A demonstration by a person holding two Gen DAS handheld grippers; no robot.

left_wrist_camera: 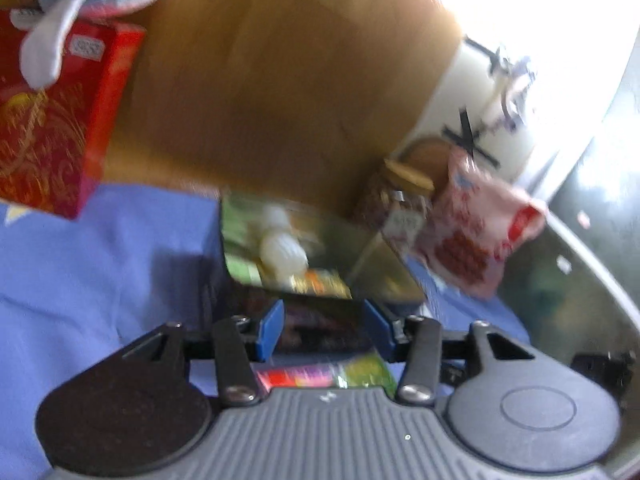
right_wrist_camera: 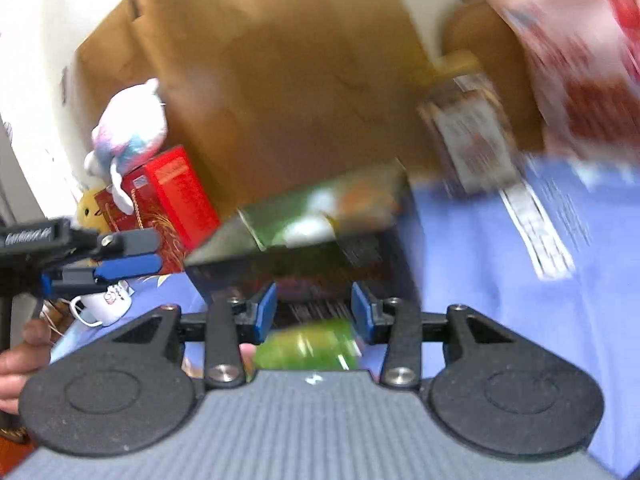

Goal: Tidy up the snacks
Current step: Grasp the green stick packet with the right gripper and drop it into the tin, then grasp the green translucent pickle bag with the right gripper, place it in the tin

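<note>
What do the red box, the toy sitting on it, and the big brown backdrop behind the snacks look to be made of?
Red box: probably glossy printed cardboard, given its sharp edges and gold pattern. Toy: soft plush, fuzzy pastel surface with floppy limbs. Brown backdrop: likely matte kraft paper or cardboard, with creases and folds showing; blur leaves that open.

A blue cloth (left_wrist_camera: 80, 264) covers the bench. Behind it a brown board (right_wrist_camera: 280, 80) leans on a white wall (right_wrist_camera: 36, 40). Glaring light (left_wrist_camera: 540, 0) floods the upper right.
</note>
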